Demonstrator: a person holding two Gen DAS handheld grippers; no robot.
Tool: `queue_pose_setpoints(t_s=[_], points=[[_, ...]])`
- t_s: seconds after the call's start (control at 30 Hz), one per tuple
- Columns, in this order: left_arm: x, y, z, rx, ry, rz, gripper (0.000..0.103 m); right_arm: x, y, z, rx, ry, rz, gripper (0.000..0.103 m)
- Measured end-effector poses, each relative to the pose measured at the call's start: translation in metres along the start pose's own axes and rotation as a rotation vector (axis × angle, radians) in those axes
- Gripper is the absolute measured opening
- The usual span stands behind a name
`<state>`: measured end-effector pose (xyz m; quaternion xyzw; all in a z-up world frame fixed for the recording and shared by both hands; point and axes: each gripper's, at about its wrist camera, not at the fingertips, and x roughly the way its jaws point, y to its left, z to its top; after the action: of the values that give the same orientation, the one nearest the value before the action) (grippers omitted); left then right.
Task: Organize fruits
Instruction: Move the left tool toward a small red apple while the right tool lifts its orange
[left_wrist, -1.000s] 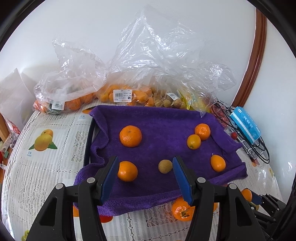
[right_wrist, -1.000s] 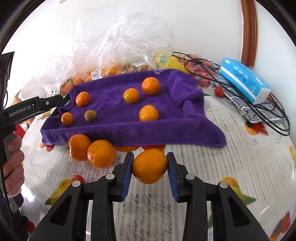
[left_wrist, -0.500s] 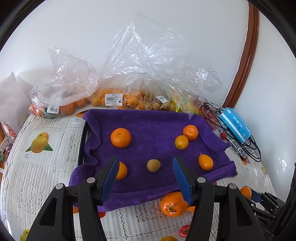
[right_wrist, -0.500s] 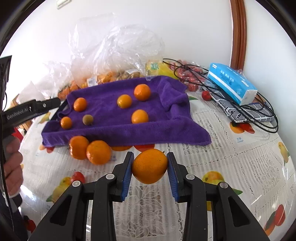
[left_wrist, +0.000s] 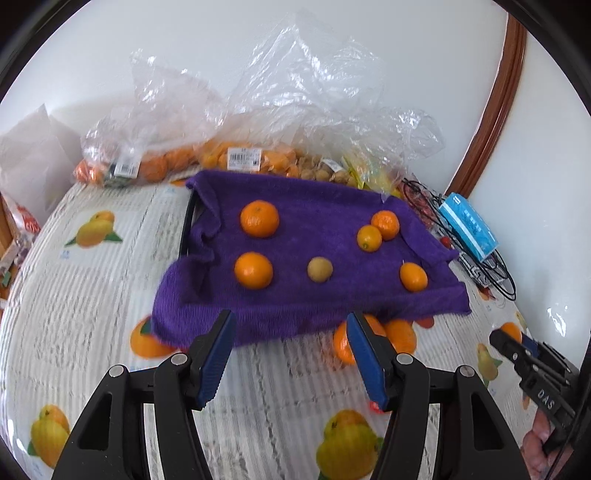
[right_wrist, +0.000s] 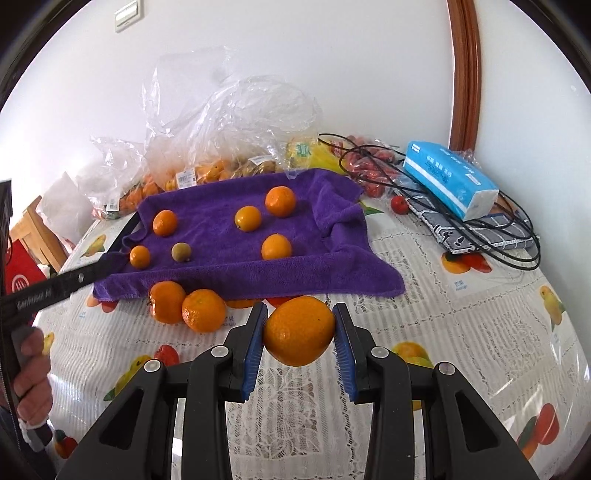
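The right gripper (right_wrist: 298, 334) is clamped on a round orange citrus fruit (right_wrist: 299, 330), its blue pads pressing both sides, lifted above the bench (right_wrist: 461, 332) with its lace-and-fruit-print cloth, just short of the near hem of a rumpled purple terry towel (right_wrist: 221, 266). Two loose orange mandarins (right_wrist: 186, 307) lie touching each other on the bench against that hem, to the left of the held fruit. On the towel sit five orange fruits and one small dull yellow-brown round fruit (left_wrist: 320, 269), spread well apart except for a pair at the far right that touch. The left gripper (left_wrist: 290, 354) hangs empty with its jaws apart over the towel's near edge. Behind the towel, crumpled clear plastic bags of fruit (left_wrist: 243, 158) crowd the white wall. To the right lie a blue tissue pack (right_wrist: 448, 177), looped black cables (right_wrist: 491, 236) and a small red tomato (right_wrist: 399, 204). A person's hand (right_wrist: 33, 376) grips the left handle at the left edge of the right wrist view.
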<state>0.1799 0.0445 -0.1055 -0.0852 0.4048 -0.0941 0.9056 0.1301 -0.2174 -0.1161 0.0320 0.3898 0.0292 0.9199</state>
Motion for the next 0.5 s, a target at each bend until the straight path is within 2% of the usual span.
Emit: queue_pose_setpoints(t_s=[0.4, 0.5], points=[[0.013, -0.042, -0.050, 0.056, 0.127, -0.119, 0.060, -0.023, -0.018, -0.017, -0.025, -0.019, -0.022, 0.036], [0.018, -0.053, -0.057, 0.075, 0.142, -0.117, 0.058, -0.025, -0.023, -0.024, -0.035, -0.006, -0.005, 0.036]])
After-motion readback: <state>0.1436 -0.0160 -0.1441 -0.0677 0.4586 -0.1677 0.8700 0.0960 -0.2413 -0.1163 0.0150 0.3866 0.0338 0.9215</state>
